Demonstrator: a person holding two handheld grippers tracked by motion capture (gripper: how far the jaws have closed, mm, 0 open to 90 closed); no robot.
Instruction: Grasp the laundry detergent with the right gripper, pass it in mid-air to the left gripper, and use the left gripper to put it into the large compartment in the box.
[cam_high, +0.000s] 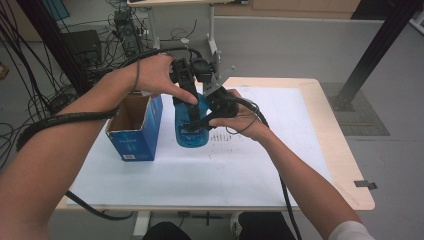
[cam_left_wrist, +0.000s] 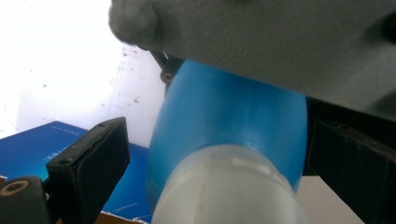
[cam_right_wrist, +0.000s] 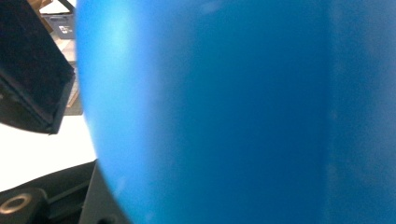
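A blue bottle (cam_high: 192, 136) with a white cap (cam_left_wrist: 229, 186) stands upright on the white sheet at the table's middle. My left gripper (cam_high: 190, 97) comes down over its top. In the left gripper view the black jaws stand on either side of the bottle (cam_left_wrist: 229, 116), and the left pad (cam_left_wrist: 93, 158) is a little apart from it. My right gripper (cam_high: 199, 122) reaches in from the right and is shut on the bottle's body. In the right gripper view the blue wall (cam_right_wrist: 224, 112) is pressed close, with one black pad (cam_right_wrist: 32, 79) beside it.
An open blue carton (cam_high: 135, 132) stands just left of the bottle. The white sheet (cam_high: 225, 170) covers most of the wooden table (cam_high: 345, 170). Cables and equipment lie on the floor beyond the far left edge. A blurred grey shape (cam_left_wrist: 280, 42) crosses the top of the left gripper view.
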